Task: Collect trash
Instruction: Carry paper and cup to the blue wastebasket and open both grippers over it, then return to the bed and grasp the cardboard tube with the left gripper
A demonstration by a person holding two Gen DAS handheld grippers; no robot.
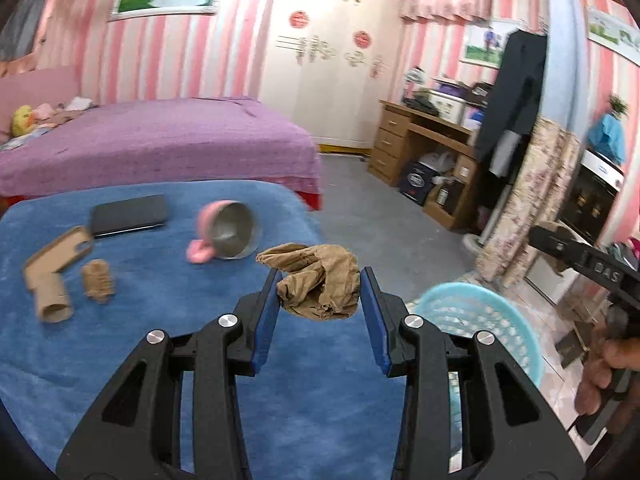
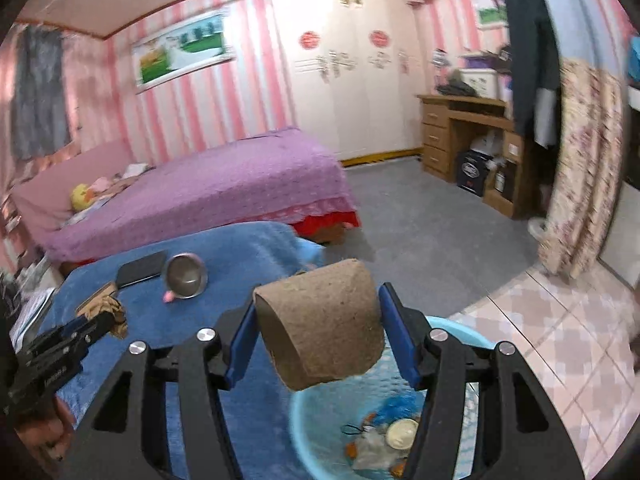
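Observation:
My left gripper (image 1: 320, 284) is shut on a crumpled brown paper wad (image 1: 320, 284) and holds it above the blue table (image 1: 120, 360), near its right edge. It also shows in the right wrist view (image 2: 108, 312). My right gripper (image 2: 318, 320) is shut on a brown cardboard tube (image 2: 320, 324) and holds it above the light blue trash basket (image 2: 304, 432), which has several pieces of trash inside. The basket also shows at the lower right of the left wrist view (image 1: 480, 320). A second cardboard tube (image 1: 50, 296) and a small brown paper lump (image 1: 98, 284) lie on the table's left.
On the table lie a black phone (image 1: 130, 214), a tan phone case (image 1: 64, 250) and a tipped metal bowl (image 1: 232, 232) with a pink rim. A purple bed (image 1: 152, 144) stands behind. A wooden desk (image 1: 424, 148) and a floral curtain (image 1: 528, 200) are to the right.

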